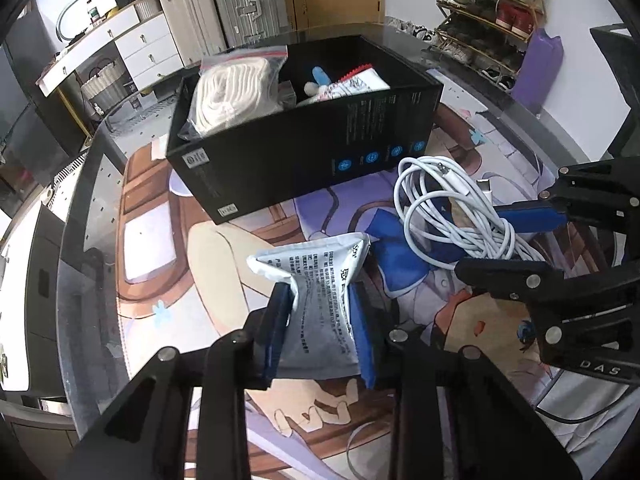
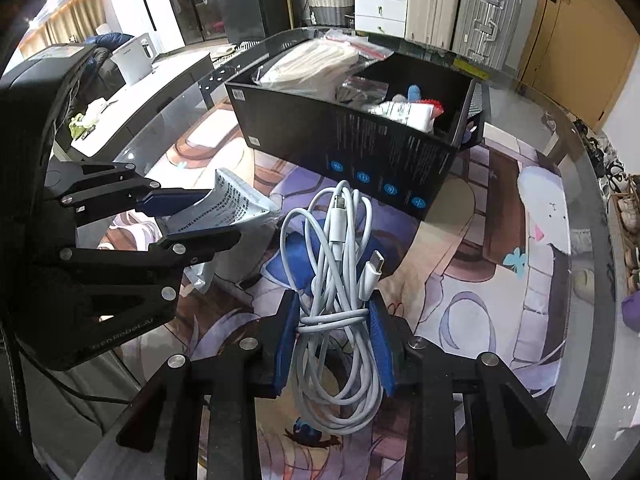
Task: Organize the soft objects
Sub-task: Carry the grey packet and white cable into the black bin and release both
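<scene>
My left gripper (image 1: pixel 322 292) is shut on a soft grey-white printed pouch (image 1: pixel 316 304) and holds it above the mat, in front of the black box (image 1: pixel 304 148). It also shows in the right wrist view (image 2: pixel 224 210) with the pouch (image 2: pixel 232 204). My right gripper (image 2: pixel 334 312) is shut on a coiled white cable (image 2: pixel 340 280), right of the pouch and near the box (image 2: pixel 360 152). The cable also shows in the left wrist view (image 1: pixel 452 212). The box holds a bagged white cloth (image 1: pixel 232 96), a small plush toy (image 1: pixel 316 84) and a white packet (image 1: pixel 356 84).
A glass table with an anime-print mat (image 1: pixel 180 248) carries everything. Suitcases (image 1: pixel 224 12), white drawers (image 1: pixel 144 48) and a shoe rack (image 1: pixel 488 12) stand beyond the table. A white counter (image 2: pixel 132 112) lies to the left in the right wrist view.
</scene>
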Motion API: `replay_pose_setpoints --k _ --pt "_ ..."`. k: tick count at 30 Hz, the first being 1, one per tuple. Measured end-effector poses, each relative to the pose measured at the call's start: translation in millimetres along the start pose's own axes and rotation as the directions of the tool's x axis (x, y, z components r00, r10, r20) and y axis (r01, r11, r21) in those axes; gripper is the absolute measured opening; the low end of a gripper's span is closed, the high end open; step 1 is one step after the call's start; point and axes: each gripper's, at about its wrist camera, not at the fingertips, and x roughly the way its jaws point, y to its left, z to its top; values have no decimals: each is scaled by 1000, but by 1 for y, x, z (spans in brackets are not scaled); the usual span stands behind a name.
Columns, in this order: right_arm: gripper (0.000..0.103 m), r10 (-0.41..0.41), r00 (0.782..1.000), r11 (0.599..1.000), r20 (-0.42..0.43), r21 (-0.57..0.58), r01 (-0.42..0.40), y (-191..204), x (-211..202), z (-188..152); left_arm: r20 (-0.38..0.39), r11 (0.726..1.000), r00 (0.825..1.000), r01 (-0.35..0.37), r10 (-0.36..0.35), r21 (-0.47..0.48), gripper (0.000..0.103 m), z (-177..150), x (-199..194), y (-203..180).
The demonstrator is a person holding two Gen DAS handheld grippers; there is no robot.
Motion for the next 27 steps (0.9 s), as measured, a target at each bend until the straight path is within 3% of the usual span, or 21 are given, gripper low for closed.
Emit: replay_pose_setpoints --k 12,17,23,27 --pt "35 38 994 999 101 14 -39 2 -38 6 87 1000 996 17 -14 -23 30 6 -33 5" --pt "35 48 987 999 155 17 -52 2 -56 6 147 1000 989 -9 13 -25 30 9 -53 5" --pt "35 45 961 998 274 18 -52 4 -90 7 261 999 965 11 0 -39 30 13 -86 8" --pt "35 19 926 1000 377 14 -26 7 -116 10 360 999 933 4 16 -54 30 16 -110 12"
